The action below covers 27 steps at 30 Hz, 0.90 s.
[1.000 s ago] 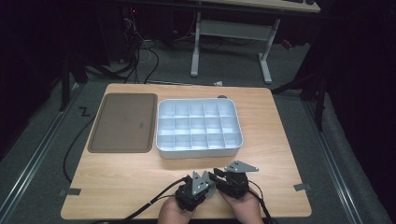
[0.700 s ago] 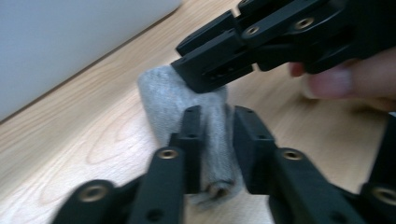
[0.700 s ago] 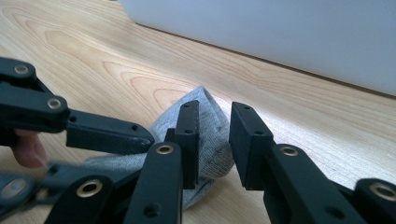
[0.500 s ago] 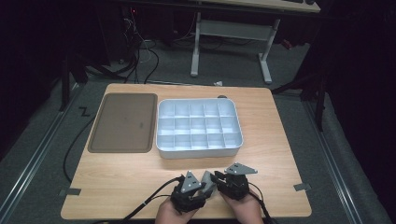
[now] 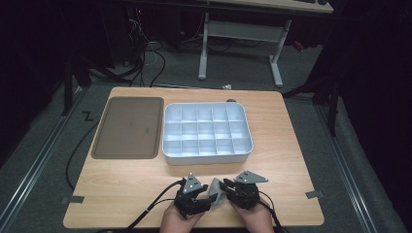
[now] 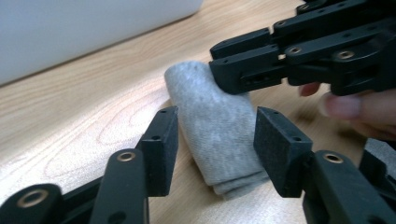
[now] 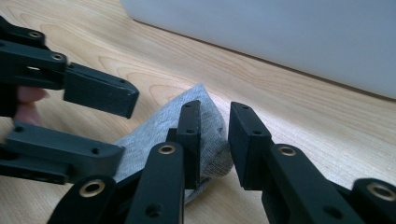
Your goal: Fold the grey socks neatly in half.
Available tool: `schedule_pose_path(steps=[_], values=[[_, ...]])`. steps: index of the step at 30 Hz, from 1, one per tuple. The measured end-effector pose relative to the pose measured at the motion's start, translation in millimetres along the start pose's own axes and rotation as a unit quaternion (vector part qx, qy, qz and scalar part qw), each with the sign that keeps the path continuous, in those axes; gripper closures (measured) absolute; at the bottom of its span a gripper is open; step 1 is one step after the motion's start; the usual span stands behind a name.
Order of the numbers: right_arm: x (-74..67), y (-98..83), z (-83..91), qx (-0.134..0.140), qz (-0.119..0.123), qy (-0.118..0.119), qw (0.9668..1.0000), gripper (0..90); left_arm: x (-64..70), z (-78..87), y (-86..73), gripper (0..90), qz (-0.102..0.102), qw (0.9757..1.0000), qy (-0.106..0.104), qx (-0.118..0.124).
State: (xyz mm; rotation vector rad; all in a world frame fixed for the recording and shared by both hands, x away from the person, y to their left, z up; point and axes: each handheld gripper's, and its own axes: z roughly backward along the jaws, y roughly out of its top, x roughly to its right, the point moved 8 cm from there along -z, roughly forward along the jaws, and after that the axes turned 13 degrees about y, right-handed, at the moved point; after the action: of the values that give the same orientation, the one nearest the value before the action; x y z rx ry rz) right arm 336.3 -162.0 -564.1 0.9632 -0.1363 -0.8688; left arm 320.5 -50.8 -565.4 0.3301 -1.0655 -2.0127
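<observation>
The left gripper (image 6: 212, 140) has just been opening its jaws, and they now stand apart on either side of a rolled grey sock (image 6: 215, 135) without pressing it; gaps show between each pad and the cloth. The right gripper (image 7: 212, 140) reaches in from the other side, and in its own view its jaws stand a narrow gap apart with a fold of the sock's end against the inner pad (image 7: 189, 140); whether it truly pinches the cloth I cannot tell, since the gap between the pads looks bare. Taking the sock as landmark: both grippers sit at it, the left one (image 5: 193, 196) just to its left and the right one (image 5: 241, 191) just to its right in the high view, near the table's front edge. The sock's long axis runs away from the left gripper, along the line of its jaws, so a plain closing would take the roll across its width; the left gripper is the better placed. Beyond the sock, well apart, lies the white compartment box (image 5: 208, 158), and farther left of that a brown tray (image 5: 127, 127), both on the wooden table (image 5: 291, 145). The sock looks soft, heathered grey, loosely rolled with an open layered end.
</observation>
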Motion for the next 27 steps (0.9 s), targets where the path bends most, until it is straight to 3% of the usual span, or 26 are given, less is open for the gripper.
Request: schedule_pose_path(steps=[13, 22, 27], values=[[0.1, -7.2, 5.6, 0.0, -0.002, -0.003, 1.0, 75.7, 3.3, -6.8, -5.5, 48.1, 0.01, 0.9998, -0.013, -0.012], [1.7, -8.9, 10.7, -0.008, 0.001, -0.006, 0.9999, 73.9, 8.2, -8.9, -6.7, 54.4, 0.011, 0.9994, -0.027, -0.017], [-11.7, -5.8, 25.5, -0.005, 0.015, -0.007, 0.9998, 79.6, 9.1, -11.2, -8.0, 56.3, 0.007, 0.9993, -0.028, -0.022]])
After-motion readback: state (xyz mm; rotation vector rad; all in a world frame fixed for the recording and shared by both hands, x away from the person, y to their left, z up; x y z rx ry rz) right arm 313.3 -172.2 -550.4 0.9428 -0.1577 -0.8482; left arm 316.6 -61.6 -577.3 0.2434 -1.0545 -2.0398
